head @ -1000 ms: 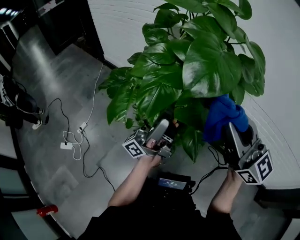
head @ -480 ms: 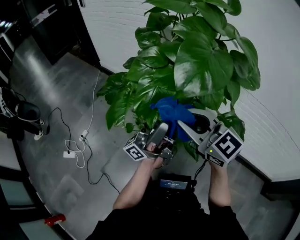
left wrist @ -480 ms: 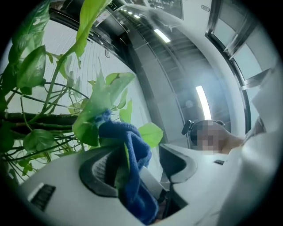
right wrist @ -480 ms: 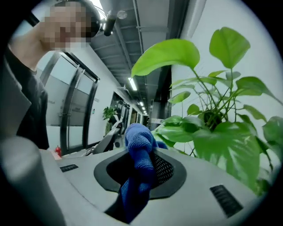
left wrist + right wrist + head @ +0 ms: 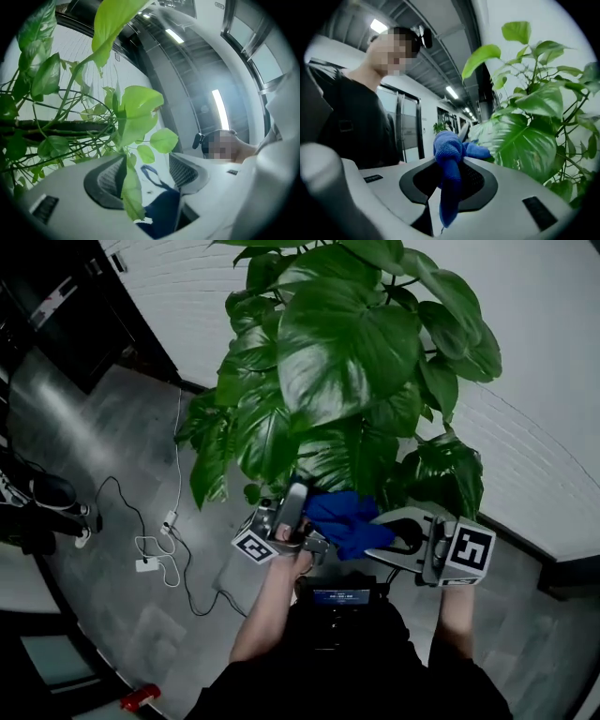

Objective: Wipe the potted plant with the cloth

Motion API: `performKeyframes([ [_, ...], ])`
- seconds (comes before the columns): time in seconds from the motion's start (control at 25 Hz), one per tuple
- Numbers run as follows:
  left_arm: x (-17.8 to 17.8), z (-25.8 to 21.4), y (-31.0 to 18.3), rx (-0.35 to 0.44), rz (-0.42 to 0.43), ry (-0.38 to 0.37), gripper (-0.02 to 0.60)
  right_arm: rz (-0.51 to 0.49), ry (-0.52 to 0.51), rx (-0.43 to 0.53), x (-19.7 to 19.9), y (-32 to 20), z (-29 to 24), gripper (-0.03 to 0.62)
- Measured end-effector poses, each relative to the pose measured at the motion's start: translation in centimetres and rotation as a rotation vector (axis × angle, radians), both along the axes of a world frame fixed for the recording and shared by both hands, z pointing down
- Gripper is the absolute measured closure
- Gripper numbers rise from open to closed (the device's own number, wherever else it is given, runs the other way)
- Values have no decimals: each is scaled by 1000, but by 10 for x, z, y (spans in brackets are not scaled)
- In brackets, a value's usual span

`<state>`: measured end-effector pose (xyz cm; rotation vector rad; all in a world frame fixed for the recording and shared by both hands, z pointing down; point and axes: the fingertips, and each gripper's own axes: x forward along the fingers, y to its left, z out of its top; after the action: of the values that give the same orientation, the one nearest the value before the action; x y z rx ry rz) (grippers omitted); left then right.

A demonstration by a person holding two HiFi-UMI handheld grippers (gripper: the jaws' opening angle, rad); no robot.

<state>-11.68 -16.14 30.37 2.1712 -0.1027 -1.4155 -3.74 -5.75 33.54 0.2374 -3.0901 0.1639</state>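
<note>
The potted plant fills the upper middle of the head view with large glossy leaves. My left gripper points up under the foliage. Its jaws are opening, and a small leaf hangs between them close to the left pad, not pressed. My right gripper lies level and points left, shut on the blue cloth. The cloth bunches right beside the left gripper and shows beyond its jaws. In the right gripper view the cloth is pinched between the pads, one end hanging down, with leaves close on the right.
White cables and a power strip lie on the grey floor at the left. A red object is at the bottom left. A white wall stands behind the plant. A dark device hangs at the person's waist.
My right gripper came down and swung left with the cloth, from beside the right-hand leaves to just beside the left gripper. The left gripper stayed under the plant.
</note>
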Motion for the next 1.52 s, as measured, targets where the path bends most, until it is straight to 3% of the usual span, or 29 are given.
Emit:
performKeyframes([
  [0.12, 16, 14, 0, -19, 25, -23, 291, 40, -249, 75, 61, 12, -52, 499],
  [0.24, 31, 25, 3, -19, 43, -37, 278, 233, -365, 215, 119, -2, -97, 499],
  [0.4, 47, 17, 10, 11, 56, -37, 250, 549, -252, 320, 141, -51, -108, 498],
  [0.52, 54, 6, 11, 33, 53, -37, 250, 612, -126, 343, 116, -87, -92, 497],
  [0.68, 59, -7, 15, 60, 37, -43, 250, 469, -28, 296, 56, -108, -55, 497],
  [0.92, 49, -7, 18, 55, -32, -82, 250, 131, 12, 174, 4, -60, -15, 499],
  [1.04, 41, 2, 15, 27, -74, -101, 250, 51, 17, 139, 9, -38, 2, 499],
  [1.24, 45, 20, 27, -16, -104, -132, 250, 6, -15, 50, 40, -7, 24, 499],
  [1.4, 40, 36, 35, -76, -159, -145, 250, -45, -103, 34, 63, 7, 18, 499],
  [1.52, 17, 45, 42, -117, -253, -124, 250, -90, -178, 8, 77, 21, 9, 499],
])
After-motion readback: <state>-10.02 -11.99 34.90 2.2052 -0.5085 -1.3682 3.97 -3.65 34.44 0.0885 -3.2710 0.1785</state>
